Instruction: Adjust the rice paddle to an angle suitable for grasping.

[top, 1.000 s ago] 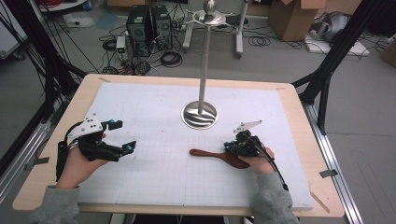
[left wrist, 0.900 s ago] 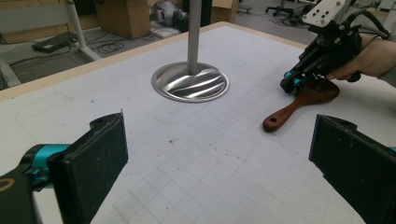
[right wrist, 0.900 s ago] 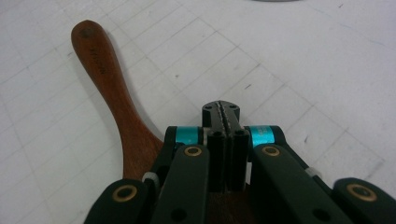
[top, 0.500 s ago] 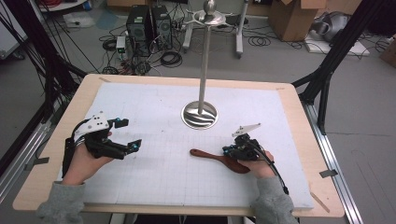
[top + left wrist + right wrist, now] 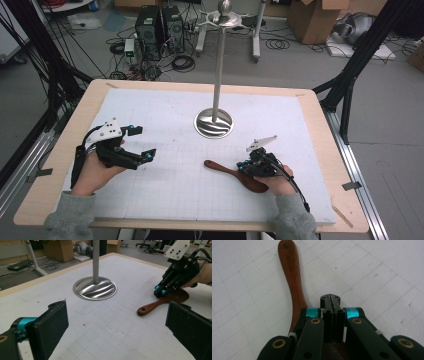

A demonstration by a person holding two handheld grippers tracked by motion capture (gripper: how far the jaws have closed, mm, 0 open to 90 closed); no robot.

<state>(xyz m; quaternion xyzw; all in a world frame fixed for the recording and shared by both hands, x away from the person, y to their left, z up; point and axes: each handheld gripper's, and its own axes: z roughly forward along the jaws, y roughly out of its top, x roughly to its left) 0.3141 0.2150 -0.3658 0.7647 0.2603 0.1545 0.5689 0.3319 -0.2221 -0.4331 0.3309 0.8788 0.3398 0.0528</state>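
In the high view the spoon (image 5: 235,175), dark wood, lies flat on the white mat (image 5: 165,125) at lower right of centre, handle pointing left; the right gripper (image 5: 248,168) sits over its bowl end at lower right, jaws pressed together with nothing between them, the spoon's handle running out just beside them in the right gripper view (image 5: 293,277). The left gripper (image 5: 144,144) hangs at lower left, well apart from the spoon, jaws wide apart and empty; the steel stand (image 5: 214,122) rises from its round base above centre.
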